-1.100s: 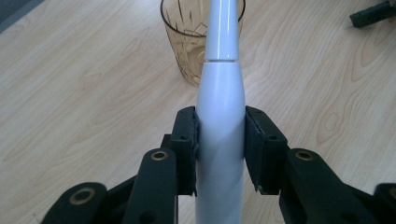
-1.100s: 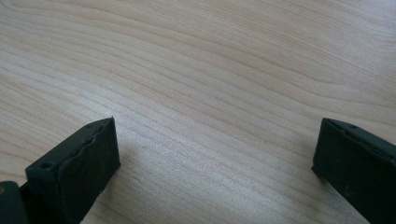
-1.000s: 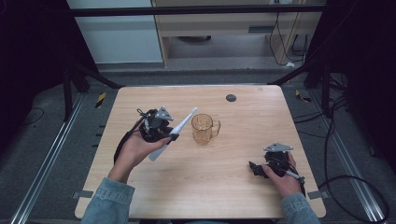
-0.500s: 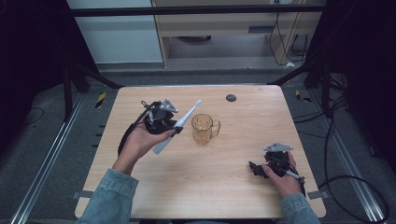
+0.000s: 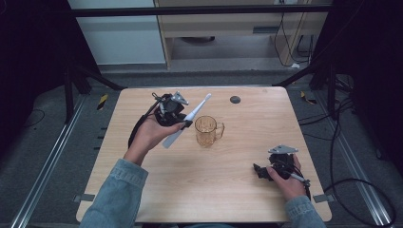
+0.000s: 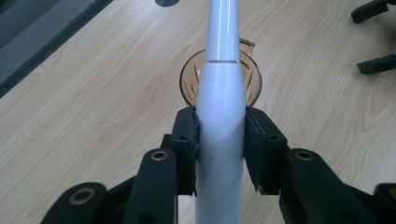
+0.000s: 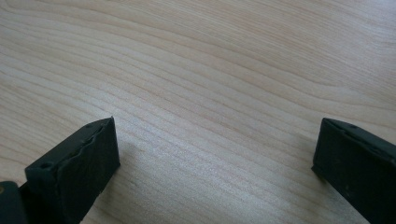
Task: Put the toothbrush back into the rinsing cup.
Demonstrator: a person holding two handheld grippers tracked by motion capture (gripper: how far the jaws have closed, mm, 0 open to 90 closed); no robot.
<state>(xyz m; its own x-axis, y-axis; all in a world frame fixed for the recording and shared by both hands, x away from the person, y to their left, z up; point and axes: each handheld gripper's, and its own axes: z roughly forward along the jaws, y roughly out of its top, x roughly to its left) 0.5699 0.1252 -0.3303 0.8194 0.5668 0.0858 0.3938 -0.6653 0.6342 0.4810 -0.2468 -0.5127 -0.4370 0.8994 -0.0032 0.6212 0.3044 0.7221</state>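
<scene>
A white electric toothbrush (image 5: 194,115) is clamped by its handle in my left gripper (image 5: 184,124), held in the air just left of an amber glass mug (image 5: 207,131). Its head points to the far right. In the left gripper view both pads press the toothbrush handle (image 6: 219,116) from either side, and the mug's rim (image 6: 187,81) lies right behind it. My right gripper (image 5: 259,171) rests low on the table's near right. Its jaws stand wide apart over bare wood (image 7: 215,149), and it also appears far off in the left gripper view (image 6: 373,37).
The light wooden table (image 5: 228,199) carries a small dark round disc (image 5: 235,99) near its far edge. Dark floor, metal rails and cables surround the table. A cable trails from each gripper.
My left hand has lifted the toothbrush and carried it toward the far side, a little nearer the mug. The right hand has stayed where it was.
</scene>
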